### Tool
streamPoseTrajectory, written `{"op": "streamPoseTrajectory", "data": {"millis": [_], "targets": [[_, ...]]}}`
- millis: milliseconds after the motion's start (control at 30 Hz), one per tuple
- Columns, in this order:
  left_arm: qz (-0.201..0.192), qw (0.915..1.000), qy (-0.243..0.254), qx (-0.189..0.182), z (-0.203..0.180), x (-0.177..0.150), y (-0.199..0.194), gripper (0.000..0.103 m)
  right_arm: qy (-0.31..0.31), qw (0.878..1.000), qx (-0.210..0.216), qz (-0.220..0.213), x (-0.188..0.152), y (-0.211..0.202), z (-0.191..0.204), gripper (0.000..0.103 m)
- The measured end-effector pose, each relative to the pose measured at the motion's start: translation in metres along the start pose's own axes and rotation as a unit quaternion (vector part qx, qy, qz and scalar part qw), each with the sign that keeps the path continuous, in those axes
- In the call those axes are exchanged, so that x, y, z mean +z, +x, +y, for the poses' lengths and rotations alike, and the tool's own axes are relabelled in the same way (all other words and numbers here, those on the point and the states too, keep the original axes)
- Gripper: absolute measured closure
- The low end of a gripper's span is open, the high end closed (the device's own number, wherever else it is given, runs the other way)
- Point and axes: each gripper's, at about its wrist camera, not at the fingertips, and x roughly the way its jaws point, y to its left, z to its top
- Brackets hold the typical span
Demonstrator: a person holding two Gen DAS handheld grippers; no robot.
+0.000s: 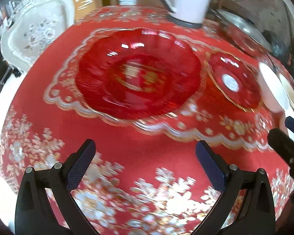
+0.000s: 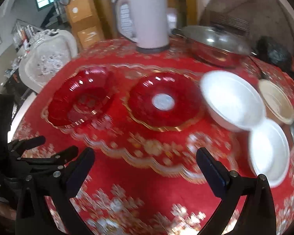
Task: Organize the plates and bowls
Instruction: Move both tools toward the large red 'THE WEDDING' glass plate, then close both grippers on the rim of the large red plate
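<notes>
A round worktop (image 2: 139, 176) under a red cloth with white and gold flowers fills both views. Beyond it stands a white upholstered chair (image 1: 37, 33).

At the far edge, well ahead of both tongs, sit a pale electric kettle (image 2: 147, 19) and, to its right, a lidded steel pan (image 2: 215, 43).

The dishes lie in a loose row between those and the tongs, none stacked. Directly ahead of the left tongs (image 1: 145, 168) is the large red glass plate (image 1: 137, 74). Just to its right, ahead of the right tongs (image 2: 145, 174), is a smaller red plate with a pale centre (image 2: 163, 101). Further right come a white bowl (image 2: 231, 99), a second white bowl (image 2: 268, 152) nearer the right tongs and apparently touching the first, and a beige bowl (image 2: 276, 101) behind them. A bit of shiny metal shows at the far right edge; I cannot tell what it is.

Both pairs of tongs hover above the cloth, released, jaws spread wide, grasping nothing. The views are motion-blurred.

By my reading, the organizing has hardly begun: every plate and bowl lies separate, so all the grouping or stacking remains.
</notes>
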Motion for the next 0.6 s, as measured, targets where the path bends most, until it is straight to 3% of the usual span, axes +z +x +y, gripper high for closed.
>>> {"op": "streamPoseTrajectory", "data": {"millis": [233,400,600], "targets": [[-0.002,0.9986,-0.037,0.038,0.047,0.036,0.005,0.001,-0.026,0.999,0.046,0.010,0.058,0.036,0.029,0.000],[0.012,0.9978,-0.060,0.026,0.070,0.059,0.013,0.001,-0.053,0.996,0.064,0.033,0.091,0.068,0.043,0.000],[0.046,0.9977,-0.049,0.014,0.076,0.078,0.033,0.001,-0.053,0.991,0.096,0.077,0.122,0.108,0.055,0.001]]}}
